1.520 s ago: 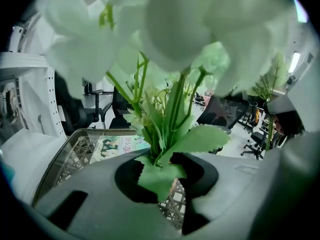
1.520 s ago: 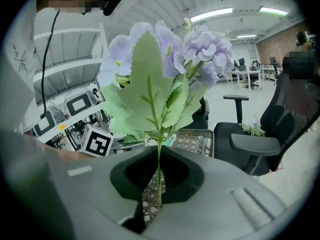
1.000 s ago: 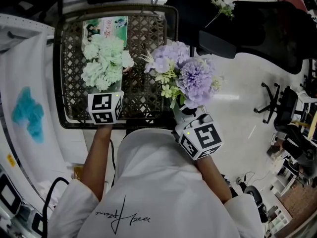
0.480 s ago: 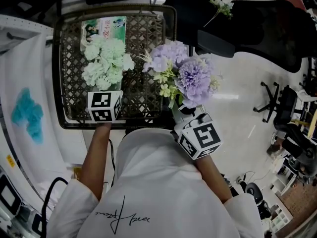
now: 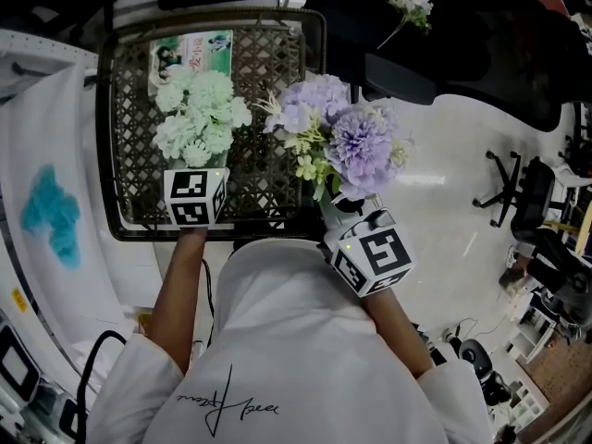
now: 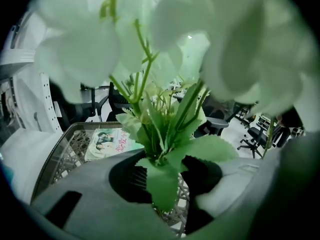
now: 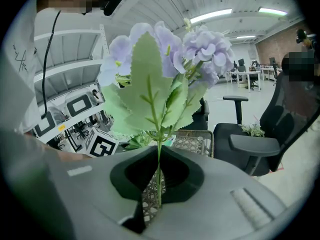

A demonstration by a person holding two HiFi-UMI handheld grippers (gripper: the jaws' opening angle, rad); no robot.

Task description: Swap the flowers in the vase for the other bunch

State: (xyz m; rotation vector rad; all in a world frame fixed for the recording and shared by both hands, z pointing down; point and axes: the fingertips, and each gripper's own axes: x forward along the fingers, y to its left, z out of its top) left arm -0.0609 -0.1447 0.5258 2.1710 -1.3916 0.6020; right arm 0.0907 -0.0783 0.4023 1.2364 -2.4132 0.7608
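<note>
A pale green-white bunch (image 5: 197, 117) stands over the wicker table (image 5: 268, 63). Its stems and leaves (image 6: 160, 134) run between the jaws of my left gripper (image 5: 198, 172). Those jaws have just been opening, and in the left gripper view (image 6: 162, 184) they stand apart with dark gaps beside the stems. My right gripper (image 5: 338, 203) is shut on the thin stem of the purple bunch (image 5: 347, 137), held upright off the table's right edge. The stem (image 7: 159, 184) is pinched between the jaws (image 7: 159, 196). I can make out no vase.
A picture card (image 5: 194, 49) lies at the table's far left corner. Black office chairs (image 5: 444, 44) stand beyond the table to the right. A white cloth with a blue patch (image 5: 51, 211) lies to the left.
</note>
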